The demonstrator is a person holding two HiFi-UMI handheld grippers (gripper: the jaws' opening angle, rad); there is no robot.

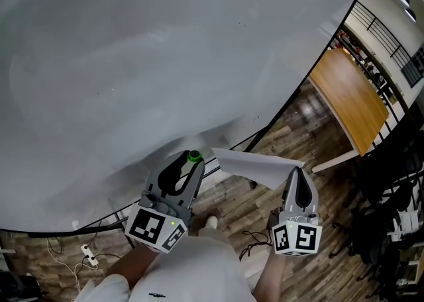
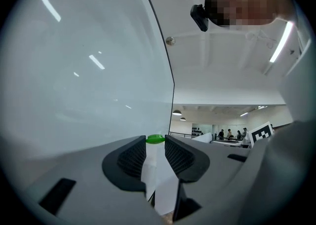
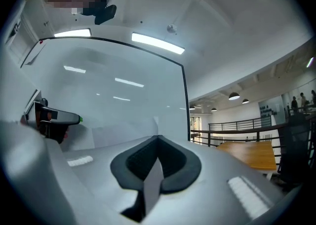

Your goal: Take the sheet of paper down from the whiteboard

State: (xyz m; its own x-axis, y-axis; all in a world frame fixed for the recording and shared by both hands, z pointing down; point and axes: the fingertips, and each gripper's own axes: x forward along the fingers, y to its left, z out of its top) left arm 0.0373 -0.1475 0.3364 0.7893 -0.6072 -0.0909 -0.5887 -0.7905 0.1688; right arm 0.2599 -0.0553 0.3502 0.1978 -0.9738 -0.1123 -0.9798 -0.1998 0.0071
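The right gripper [image 3: 157, 143], bottom centre, has its jaws closed on the edge of a white sheet of paper [image 3: 152, 188], before a whiteboard [image 3: 123, 105] that fills the left and middle of the frame. At the left edge the left gripper [image 3: 53, 119] shows a green-capped piece [image 3: 79, 119] at its tip. A wooden desk [image 3: 249, 154] and a railing [image 3: 232, 127] lie at lower right.

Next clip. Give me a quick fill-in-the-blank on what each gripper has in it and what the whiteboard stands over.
1. The right gripper is shut on the ___.
2. The left gripper is shut on a small object with a ___ cap.
3. The whiteboard stands over a ___ floor.

Missing words: sheet of paper; green; wooden.
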